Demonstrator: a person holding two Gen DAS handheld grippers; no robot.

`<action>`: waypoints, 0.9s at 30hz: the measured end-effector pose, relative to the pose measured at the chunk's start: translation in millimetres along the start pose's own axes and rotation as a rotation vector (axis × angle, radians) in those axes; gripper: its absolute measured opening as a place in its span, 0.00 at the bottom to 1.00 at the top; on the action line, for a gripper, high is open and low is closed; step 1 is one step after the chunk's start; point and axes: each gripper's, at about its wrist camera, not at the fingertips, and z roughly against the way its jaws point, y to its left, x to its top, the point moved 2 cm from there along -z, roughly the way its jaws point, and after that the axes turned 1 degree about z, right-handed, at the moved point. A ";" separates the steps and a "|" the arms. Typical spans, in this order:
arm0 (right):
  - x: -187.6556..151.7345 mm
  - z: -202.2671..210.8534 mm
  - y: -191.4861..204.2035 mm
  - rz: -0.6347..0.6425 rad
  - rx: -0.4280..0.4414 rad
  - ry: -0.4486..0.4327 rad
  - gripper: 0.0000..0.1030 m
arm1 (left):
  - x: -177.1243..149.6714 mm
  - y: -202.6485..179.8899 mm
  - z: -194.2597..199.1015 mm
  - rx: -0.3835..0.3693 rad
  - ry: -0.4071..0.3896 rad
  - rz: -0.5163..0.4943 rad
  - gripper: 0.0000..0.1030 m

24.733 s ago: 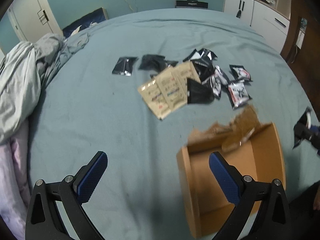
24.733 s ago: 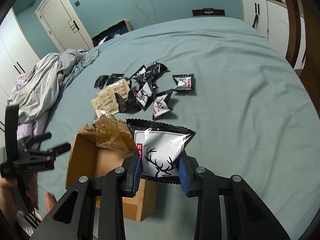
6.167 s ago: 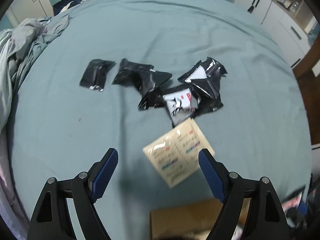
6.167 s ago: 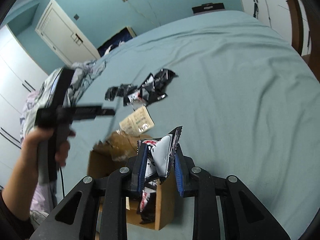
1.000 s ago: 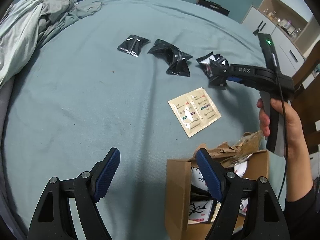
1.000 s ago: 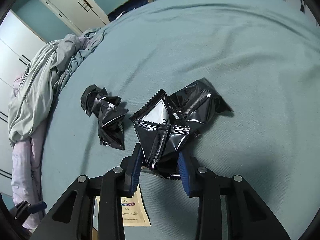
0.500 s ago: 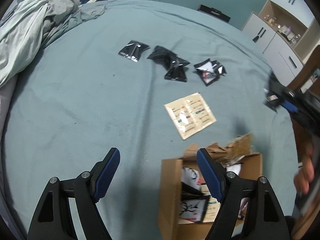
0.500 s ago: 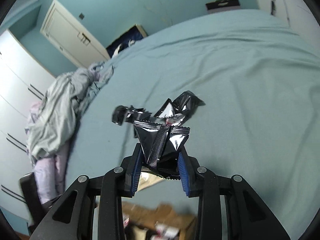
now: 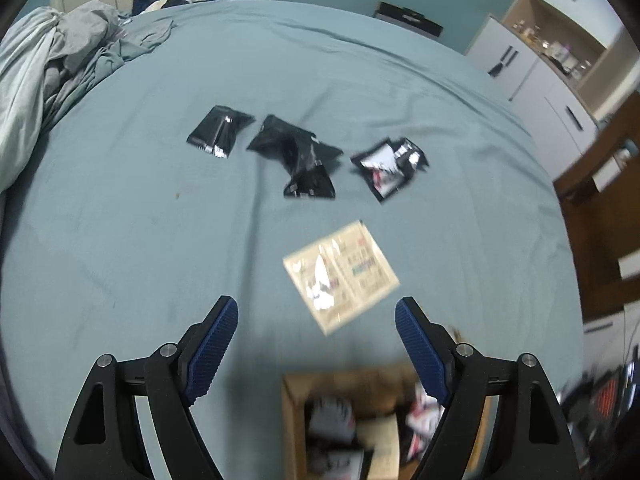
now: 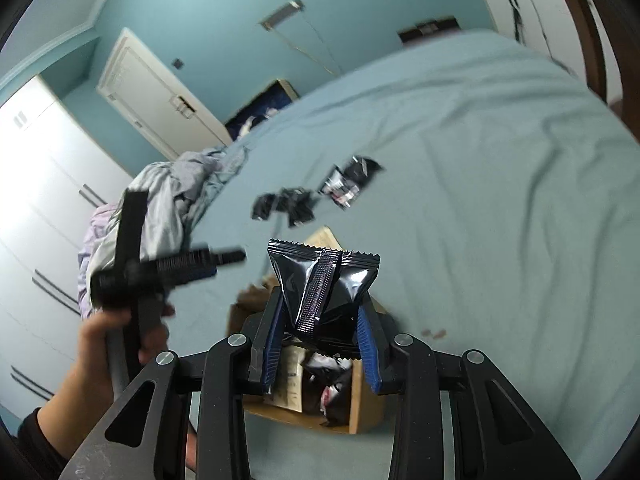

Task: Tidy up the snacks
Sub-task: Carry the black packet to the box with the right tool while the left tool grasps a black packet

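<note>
The black snack packet (image 10: 326,292), lifted off the bedspread (image 10: 500,200) since a second ago, stands upright, seam vertical, pinched in the right gripper (image 10: 320,354), seemingly above the cardboard box (image 10: 362,412). The left gripper (image 9: 316,344) hangs spread, empty.

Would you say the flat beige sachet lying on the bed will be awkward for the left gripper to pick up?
Probably a little. The beige sachet lies flat on the soft bedsheet, so the pads may struggle to get under an edge. Its glossy glare suggests a slippery film, and it looks thin and likely floppy.
</note>
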 end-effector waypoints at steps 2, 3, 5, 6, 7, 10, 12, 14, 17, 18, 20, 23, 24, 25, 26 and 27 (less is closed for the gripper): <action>4.6 -9.1 -7.0 -0.034 0.003 0.006 0.31 | 17.2 -3.4 -15.3 0.015 0.012 0.000 0.80; 7.7 -14.3 -9.2 -0.041 -0.003 0.005 0.31 | 28.0 -6.5 -26.3 0.038 0.015 -0.013 0.80; 12.4 -23.6 -12.0 -0.047 -0.017 0.008 0.31 | 44.1 -11.5 -44.4 0.086 0.021 -0.037 0.80; 13.1 -28.8 -17.2 -0.057 -0.025 0.016 0.31 | 49.4 -13.1 -50.4 0.102 0.023 -0.042 0.80; 13.2 -31.4 -18.6 -0.066 -0.028 0.026 0.31 | 58.3 -14.9 -60.8 0.122 0.029 -0.048 0.80; 13.3 -40.3 -28.1 -0.115 -0.026 0.064 0.31 | 79.7 -21.0 -87.5 0.153 0.045 -0.062 0.80; 16.0 -47.1 -30.5 -0.133 -0.035 0.077 0.31 | 92.4 -25.3 -104.4 0.169 0.061 -0.076 0.80; 19.9 -54.5 -33.0 -0.136 -0.046 0.086 0.31 | 100.3 -27.7 -116.7 0.180 0.070 -0.078 0.79; 23.5 -62.0 -33.1 -0.130 -0.049 0.098 0.31 | 108.7 -25.7 -135.6 0.190 0.097 -0.047 0.65; 24.7 -64.2 -32.9 -0.127 -0.052 0.100 0.31 | 110.7 -23.0 -142.8 0.186 0.121 -0.037 0.55; 25.4 -65.3 -34.1 -0.129 -0.058 0.102 0.31 | 111.1 -19.9 -147.1 0.195 0.142 -0.037 0.35; 24.5 -60.5 -37.4 -0.140 -0.060 0.099 0.31 | 109.5 -17.4 -129.8 0.208 0.090 -0.045 0.33; 23.1 -57.2 -37.5 -0.139 -0.063 0.096 0.31 | 107.8 -16.5 -123.0 0.206 0.079 -0.043 0.33; 22.8 -55.1 -37.4 -0.139 -0.064 0.092 0.31 | 104.8 -15.2 -113.5 0.198 0.069 -0.039 0.33; 23.1 -53.9 -37.0 -0.138 -0.062 0.087 0.31 | 99.8 -14.0 -101.1 0.183 0.060 -0.034 0.33; 23.2 -52.6 -35.3 -0.133 -0.062 0.084 0.31 | 93.7 -13.7 -89.8 0.171 0.047 -0.030 0.33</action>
